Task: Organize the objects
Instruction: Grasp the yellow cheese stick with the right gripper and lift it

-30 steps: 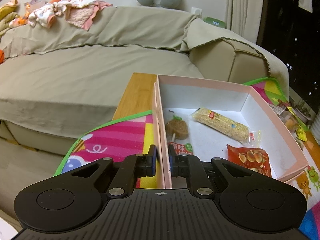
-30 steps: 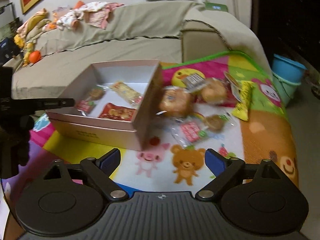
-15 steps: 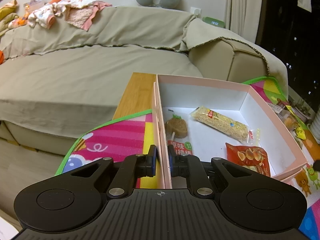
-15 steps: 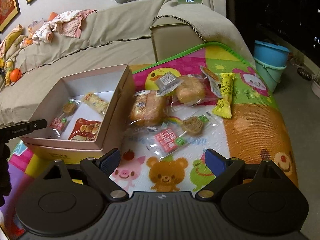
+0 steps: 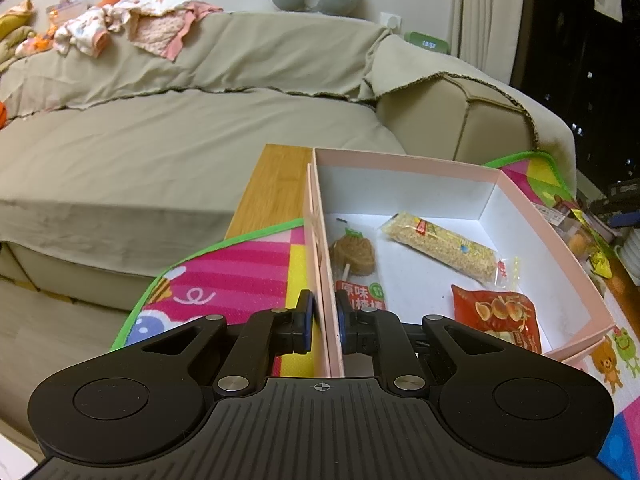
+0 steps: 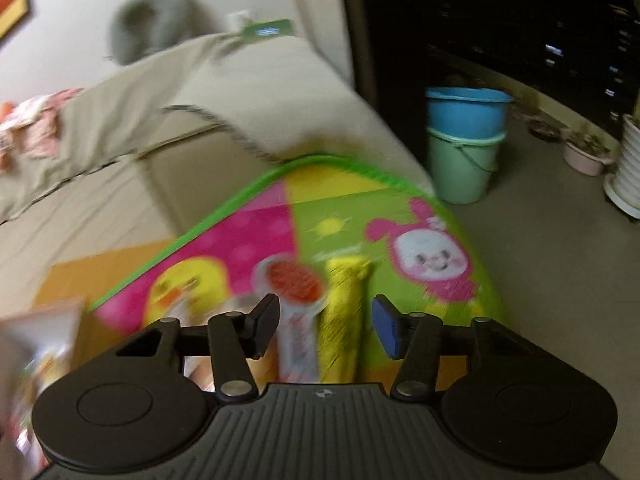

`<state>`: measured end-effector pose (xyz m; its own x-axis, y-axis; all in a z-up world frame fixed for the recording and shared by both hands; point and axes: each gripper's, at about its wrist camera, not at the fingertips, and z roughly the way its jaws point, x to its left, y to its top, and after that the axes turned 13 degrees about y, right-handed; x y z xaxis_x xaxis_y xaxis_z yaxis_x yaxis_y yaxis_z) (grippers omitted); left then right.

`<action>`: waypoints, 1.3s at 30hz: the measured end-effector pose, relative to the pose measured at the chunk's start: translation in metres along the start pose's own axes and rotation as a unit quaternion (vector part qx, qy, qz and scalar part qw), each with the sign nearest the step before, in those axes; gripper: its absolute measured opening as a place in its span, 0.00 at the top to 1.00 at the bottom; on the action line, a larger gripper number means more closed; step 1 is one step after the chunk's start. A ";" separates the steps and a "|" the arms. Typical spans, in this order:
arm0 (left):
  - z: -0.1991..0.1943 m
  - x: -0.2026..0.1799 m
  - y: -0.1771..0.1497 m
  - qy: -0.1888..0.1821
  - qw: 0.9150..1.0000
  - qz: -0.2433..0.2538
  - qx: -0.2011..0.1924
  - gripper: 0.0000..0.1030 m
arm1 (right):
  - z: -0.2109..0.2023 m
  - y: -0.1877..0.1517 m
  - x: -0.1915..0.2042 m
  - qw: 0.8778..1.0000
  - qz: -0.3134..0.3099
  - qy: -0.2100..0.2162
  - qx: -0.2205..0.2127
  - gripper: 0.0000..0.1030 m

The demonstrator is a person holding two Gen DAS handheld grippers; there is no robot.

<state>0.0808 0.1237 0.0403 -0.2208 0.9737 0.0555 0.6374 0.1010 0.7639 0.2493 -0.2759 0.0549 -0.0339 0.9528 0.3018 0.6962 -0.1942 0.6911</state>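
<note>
My left gripper (image 5: 323, 320) is shut on the near left wall of a pink box (image 5: 404, 162) that stands on the colourful mat. Inside lie a brown lollipop snack (image 5: 354, 256), a long rice-cracker bar (image 5: 440, 246) and a red snack packet (image 5: 498, 314). My right gripper (image 6: 326, 326) is open, low over the mat's far right part. A yellow snack packet (image 6: 344, 312) and a white packet with a red picture (image 6: 294, 292) lie between its fingers. This view is blurred.
A beige covered sofa (image 5: 160, 140) runs behind the table, with clothes (image 5: 132, 28) on its back. The wooden table edge (image 5: 272, 184) shows left of the box. Stacked blue and green buckets (image 6: 464, 144) and plant pots (image 6: 588, 156) stand on the floor at right.
My right gripper swung right and forward, down toward the yellow packet at the mat's far corner, and narrowed somewhat. My left gripper kept its hold on the box wall and stayed still.
</note>
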 end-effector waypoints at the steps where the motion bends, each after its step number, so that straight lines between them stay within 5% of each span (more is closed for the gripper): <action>1: 0.000 0.000 0.000 0.001 1.000 0.001 0.000 0.87 | 0.010 0.000 -0.006 1.000 0.005 -0.003 0.013 0.54; 3: 0.001 -0.001 0.001 0.001 1.000 0.001 0.000 0.87 | 0.019 -0.006 -0.012 0.999 0.005 -0.006 0.033 0.70; 6: 0.001 -0.001 0.002 0.001 1.000 0.000 0.000 0.87 | 0.005 -0.025 -0.015 0.999 0.001 0.022 0.043 0.80; 17: 0.003 0.001 0.003 -0.001 1.000 -0.010 -0.001 0.87 | -0.102 -0.131 0.020 0.989 -0.089 0.062 0.100 0.79; 20: 0.003 0.000 0.004 -0.001 1.000 -0.010 -0.002 0.87 | -0.123 -0.157 0.035 0.982 -0.119 0.087 0.117 0.70; 23: 0.003 0.001 0.003 -0.002 1.000 -0.011 -0.001 0.87 | -0.133 -0.179 0.052 0.975 -0.166 0.086 0.118 0.41; 30: 0.001 0.002 0.003 -0.001 1.000 -0.012 -0.002 0.87 | -0.119 -0.171 0.053 0.984 -0.139 0.062 0.087 0.41; 31: 0.001 0.002 0.002 0.000 1.000 -0.012 -0.003 0.87 | -0.113 -0.168 0.051 0.986 -0.131 0.061 0.086 0.42; 35: 0.002 0.000 0.002 0.004 1.000 -0.006 -0.003 0.87 | -0.111 -0.168 0.058 0.983 -0.145 0.053 0.100 0.71; 39: 0.002 0.000 0.002 0.000 1.000 -0.010 -0.002 0.88 | -0.131 -0.174 0.066 0.979 -0.154 0.075 0.114 0.78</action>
<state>0.0836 0.1241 0.0400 -0.2343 0.9714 0.0398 0.6293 0.1203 0.7678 0.0323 -0.2096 0.0408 -0.3599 0.9096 0.2076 0.7784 0.1700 0.6044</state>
